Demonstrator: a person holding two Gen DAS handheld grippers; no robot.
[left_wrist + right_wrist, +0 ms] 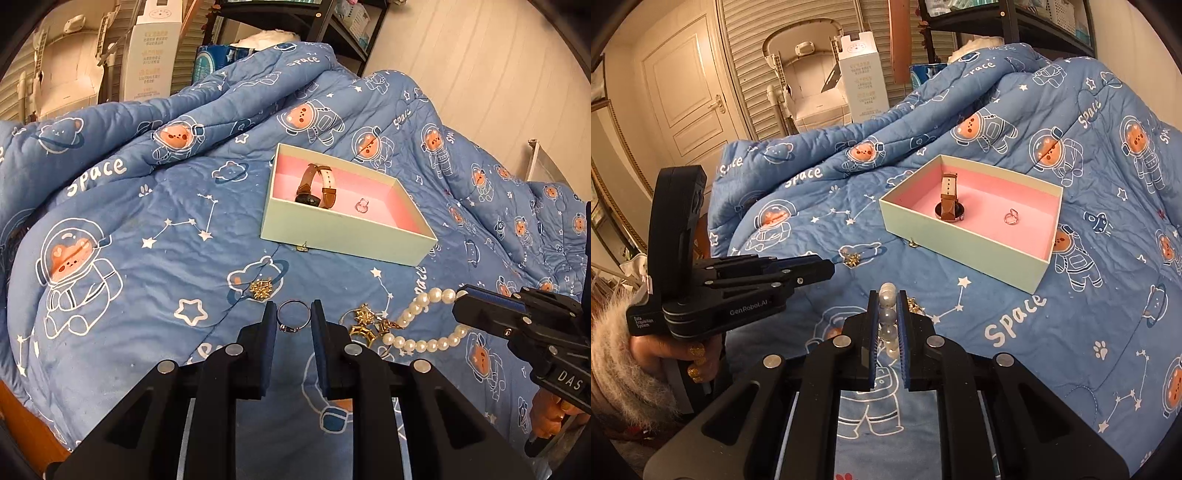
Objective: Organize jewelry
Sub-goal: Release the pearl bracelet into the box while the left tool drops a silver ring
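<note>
A blue space-print quilt [110,229] is lying under everything I am working on. The pale green box [343,236] with pink lining is sitting at twelve o'clock from both my grippers, holding a brown-strapped watch [314,184] and a small ring [362,205]. My right gripper [888,314] is clenching the pearl bracelet [888,306]. My left gripper [293,319] is pinching a silver ring [293,316]. Gold earrings [369,325] are lying at three o'clock of that ring.

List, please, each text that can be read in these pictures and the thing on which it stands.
"Space": quilt
"GenRobot.AI": left gripper
"Data Acquisition System", small: same gripper
"DAS": right gripper
White carton: print too blurred to read
</note>
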